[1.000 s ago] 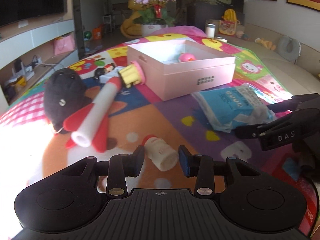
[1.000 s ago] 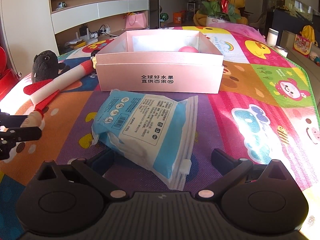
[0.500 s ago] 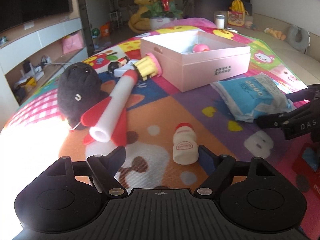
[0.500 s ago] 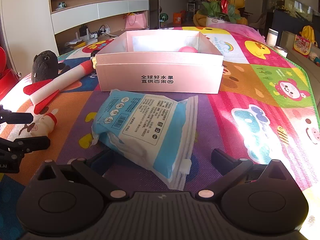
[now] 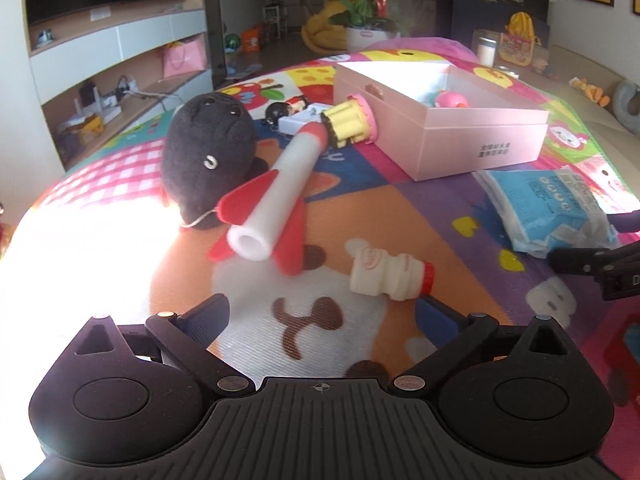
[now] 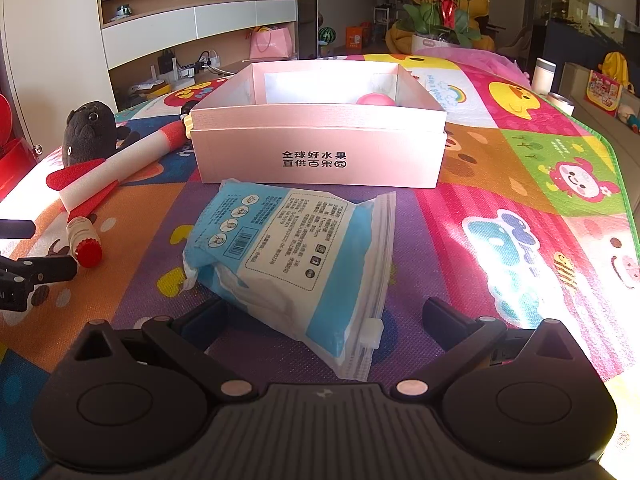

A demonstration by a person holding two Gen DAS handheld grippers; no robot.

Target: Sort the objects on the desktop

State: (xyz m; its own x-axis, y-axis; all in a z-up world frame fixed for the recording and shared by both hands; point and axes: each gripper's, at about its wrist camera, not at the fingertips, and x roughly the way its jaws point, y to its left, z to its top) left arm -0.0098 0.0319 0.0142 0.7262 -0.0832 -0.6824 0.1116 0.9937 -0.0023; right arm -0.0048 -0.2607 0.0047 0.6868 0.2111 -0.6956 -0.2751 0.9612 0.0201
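Both claws stood wide open, the left gripper [image 5: 322, 312] empty with the small yogurt-drink bottle [image 5: 388, 278] lying on its side on the play mat [image 5: 400, 208] near its right fingertip, the right gripper [image 6: 322, 314] straddling the blue wipes packet [image 6: 296, 256] before the pink box [image 6: 318, 152].

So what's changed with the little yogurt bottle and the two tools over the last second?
The left tool let go of the yogurt bottle: a second ago it was clamped on it, now it is open and the bottle lies on its side on the mat, cap toward the right tool. The right tool stayed open around the blue pack; the pink box hasn't moved.
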